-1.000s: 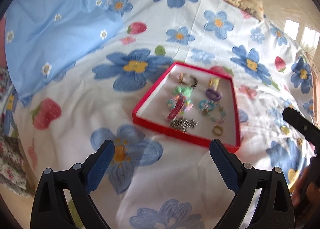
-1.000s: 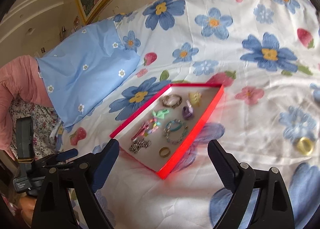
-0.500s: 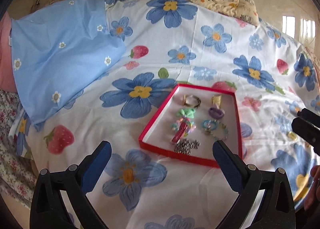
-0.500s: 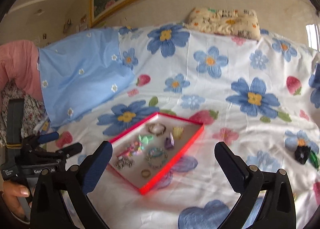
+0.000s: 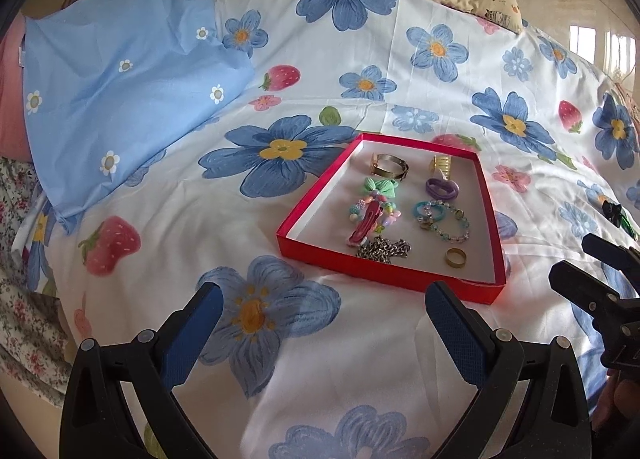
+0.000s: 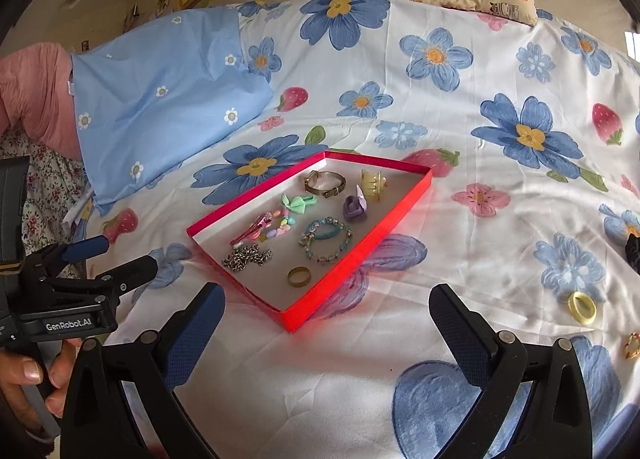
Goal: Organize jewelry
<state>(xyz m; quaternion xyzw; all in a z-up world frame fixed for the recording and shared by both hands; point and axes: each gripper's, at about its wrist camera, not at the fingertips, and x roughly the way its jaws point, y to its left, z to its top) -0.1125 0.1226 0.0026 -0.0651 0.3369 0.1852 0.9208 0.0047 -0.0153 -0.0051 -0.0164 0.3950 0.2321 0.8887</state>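
Between picks: both grippers, left gripper (image 5: 322, 309) and right gripper (image 6: 326, 309), jaws spread, empty. Red tray (image 6: 404, 206) mid-bed, mostly filled. Next: reach right for yellow ring (image 6: 582, 307) loose on bedsheet (image 6: 500, 267).

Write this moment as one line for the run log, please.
left gripper: open, empty | right gripper: open, empty | red tray: holds jewelry | yellow ring: on bedsheet, outside tray

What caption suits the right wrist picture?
Open right gripper above a flowered bedsheet, facing a red tray of jewelry; yellow ring lies outside.
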